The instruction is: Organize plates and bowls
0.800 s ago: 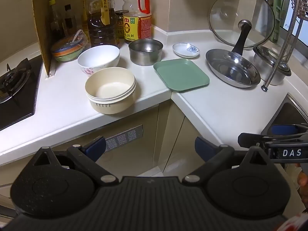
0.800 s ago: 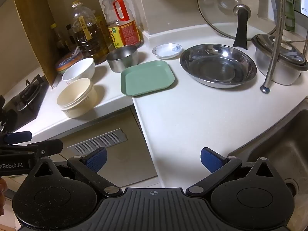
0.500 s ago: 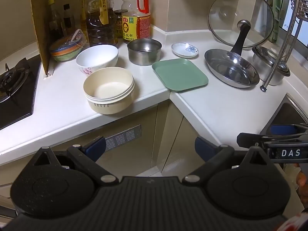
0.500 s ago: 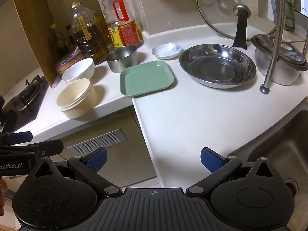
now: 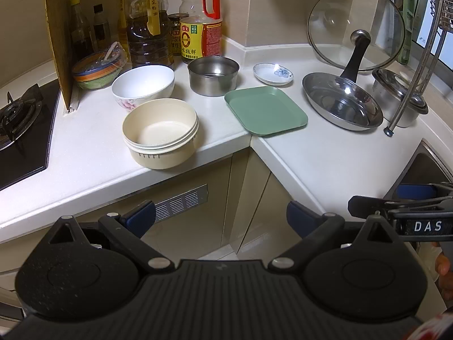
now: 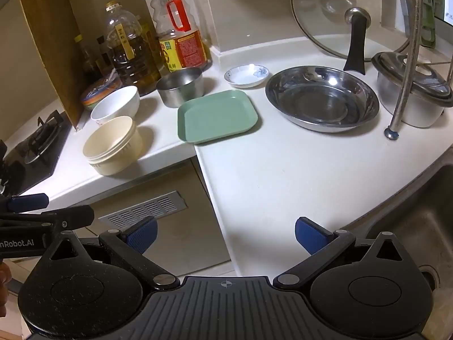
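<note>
My left tongs [image 5: 220, 212] and right tongs [image 6: 225, 233] both gape wide and empty at the frame bottom, short of the white counter [image 6: 283, 175]. Mid-frame sit the cream plastic bowl [image 5: 160, 133], white ceramic bowl [image 5: 143, 86], steel bowl [image 5: 213, 75] and green square plate [image 5: 266, 110], apart and unstacked, probably awaiting sorting.

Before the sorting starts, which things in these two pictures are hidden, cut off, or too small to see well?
- Colourful stacked bowls, left wrist view: a clear bag and the brown board partly cover them, so their count is unclear.
- Small dark bottles, same view: labels too small.
- Sink, right wrist view: cut by the edge and the right gripper.
- Lidded steel pot: lid hides the inside.
</note>
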A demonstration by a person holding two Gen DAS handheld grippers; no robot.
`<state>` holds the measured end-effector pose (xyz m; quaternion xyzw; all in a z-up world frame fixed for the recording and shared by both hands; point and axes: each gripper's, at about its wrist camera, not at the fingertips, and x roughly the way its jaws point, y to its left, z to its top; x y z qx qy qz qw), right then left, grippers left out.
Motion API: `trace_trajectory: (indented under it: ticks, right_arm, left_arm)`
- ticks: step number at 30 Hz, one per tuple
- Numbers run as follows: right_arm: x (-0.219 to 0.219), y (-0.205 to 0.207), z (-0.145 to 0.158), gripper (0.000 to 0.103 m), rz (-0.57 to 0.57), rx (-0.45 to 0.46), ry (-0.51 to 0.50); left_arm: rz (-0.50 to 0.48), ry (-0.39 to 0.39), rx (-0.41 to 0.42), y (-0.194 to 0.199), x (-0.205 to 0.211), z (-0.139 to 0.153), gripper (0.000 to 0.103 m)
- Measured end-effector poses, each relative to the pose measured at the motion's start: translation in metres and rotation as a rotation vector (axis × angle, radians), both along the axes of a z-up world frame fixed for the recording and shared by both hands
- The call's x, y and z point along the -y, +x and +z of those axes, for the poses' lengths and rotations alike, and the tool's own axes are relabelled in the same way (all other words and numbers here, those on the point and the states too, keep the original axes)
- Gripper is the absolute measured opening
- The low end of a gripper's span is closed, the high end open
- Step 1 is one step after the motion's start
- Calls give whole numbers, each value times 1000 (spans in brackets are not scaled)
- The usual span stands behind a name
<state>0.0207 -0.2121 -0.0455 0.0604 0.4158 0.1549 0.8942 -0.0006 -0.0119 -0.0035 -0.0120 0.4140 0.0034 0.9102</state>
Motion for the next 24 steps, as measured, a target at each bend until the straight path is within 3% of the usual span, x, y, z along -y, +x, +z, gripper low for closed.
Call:
trace_trajectory:
  ticks: [24]
  right_arm:
    - [-1,3,0,103,1,1,-1]
  left_arm:
    - [-1,-6,-3,1,-5,1,99]
